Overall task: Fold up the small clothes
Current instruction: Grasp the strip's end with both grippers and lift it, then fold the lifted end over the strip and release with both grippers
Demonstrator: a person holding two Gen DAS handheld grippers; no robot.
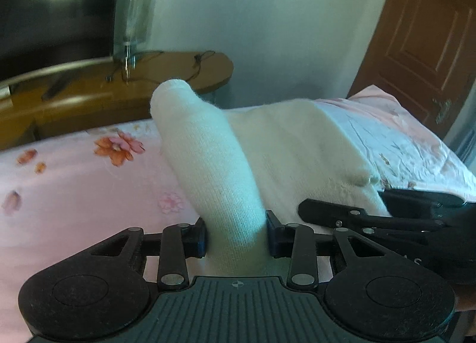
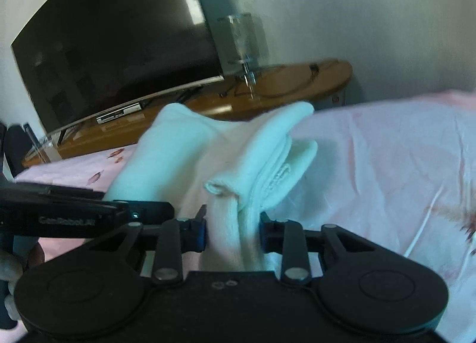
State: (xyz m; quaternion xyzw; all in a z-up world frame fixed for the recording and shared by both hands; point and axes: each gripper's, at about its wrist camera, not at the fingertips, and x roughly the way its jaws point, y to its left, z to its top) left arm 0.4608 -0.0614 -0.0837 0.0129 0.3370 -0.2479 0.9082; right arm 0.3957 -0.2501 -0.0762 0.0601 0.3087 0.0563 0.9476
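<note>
I'm pinching the white garment (image 1: pixel 214 164) in my left gripper (image 1: pixel 236 234) and right gripper (image 2: pixel 232 231), both clamped on it, lifting it over the pink bedsheet (image 1: pixel 74 188); keeping both edges level, taut.

This is a bedroom in a home. There is a bed (image 1: pixel 74 182) with a pink flowered sheet, a large dark television (image 2: pixel 119 45) on a low wooden cabinet (image 2: pixel 282 87), and a brown panelled door (image 1: pixel 422 42).
</note>
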